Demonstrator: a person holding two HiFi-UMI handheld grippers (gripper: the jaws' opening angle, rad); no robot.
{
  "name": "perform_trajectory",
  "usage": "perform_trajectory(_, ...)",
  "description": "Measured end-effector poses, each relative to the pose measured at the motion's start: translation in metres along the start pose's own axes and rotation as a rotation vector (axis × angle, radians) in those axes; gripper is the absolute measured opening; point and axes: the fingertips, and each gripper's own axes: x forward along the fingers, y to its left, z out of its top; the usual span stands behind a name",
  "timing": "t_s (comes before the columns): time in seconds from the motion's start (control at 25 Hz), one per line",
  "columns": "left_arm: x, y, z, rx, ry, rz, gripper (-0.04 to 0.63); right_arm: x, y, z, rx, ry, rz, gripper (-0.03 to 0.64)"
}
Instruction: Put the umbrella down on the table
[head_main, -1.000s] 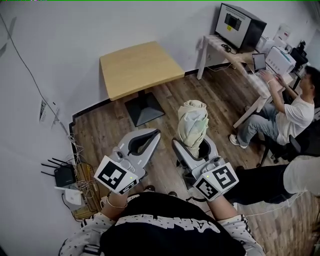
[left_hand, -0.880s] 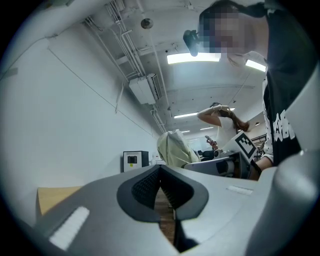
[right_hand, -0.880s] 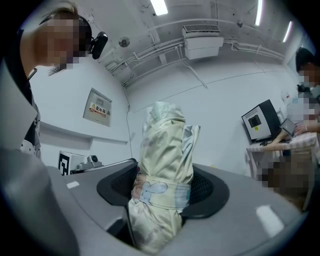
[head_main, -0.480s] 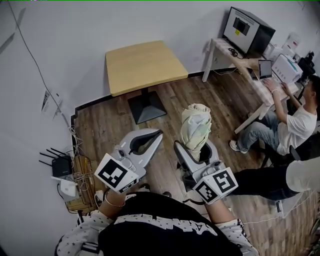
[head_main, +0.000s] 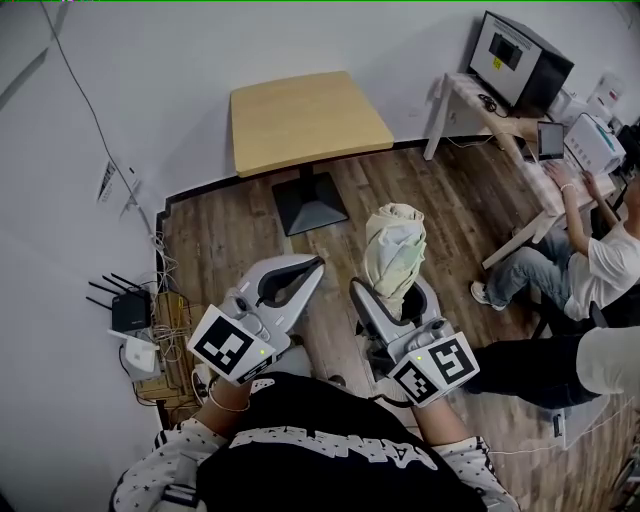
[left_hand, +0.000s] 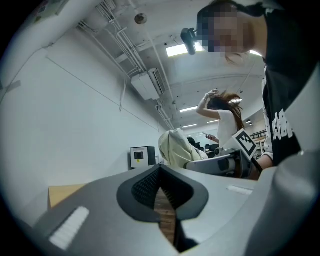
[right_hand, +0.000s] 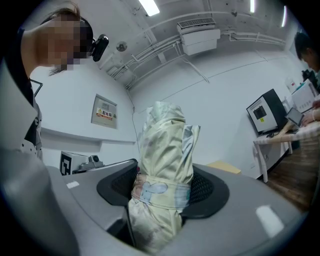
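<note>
A folded cream umbrella (head_main: 393, 245) stands upright between the jaws of my right gripper (head_main: 392, 292), which is shut on its lower part. In the right gripper view the umbrella (right_hand: 165, 150) fills the middle, its strap band wedged between the two black pads of the right gripper (right_hand: 162, 189). My left gripper (head_main: 314, 268) hovers beside it on the left, jaws shut with nothing in them; its tips meet in the left gripper view (left_hand: 160, 169). The light wooden table (head_main: 308, 120) stands against the white wall, well beyond both grippers, over the wooden floor.
A person sits at a desk (head_main: 500, 105) with a monitor (head_main: 520, 50) on the right. Another person's dark trouser legs (head_main: 540, 362) lie close on my right. A router (head_main: 130, 312) and loose cables sit on the floor by the left wall.
The head view has swung, so the table and room sit further right in the picture. Both grippers and the umbrella have kept still.
</note>
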Motion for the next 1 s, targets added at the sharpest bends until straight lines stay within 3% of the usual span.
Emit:
perform_trajectory(0.52,0.013,0.004,-0.006,0.016,-0.06,-0.038,-0.009,0.004,-0.007,-0.004,-0.06,-0.007,-0.012,0.296)
perform_trajectory(0.84,0.024,0.008,-0.029,0.031,-0.058,-0.011,-0.009,0.009,-0.025,-0.017,-0.077,-0.011,0.011,0.296)
perform_trajectory(1.0,0.041,0.041,-0.024,0.004,-0.046,-0.004,-0.009,0.041,-0.038,-0.004,-0.067,0.008,0.004,0.296)
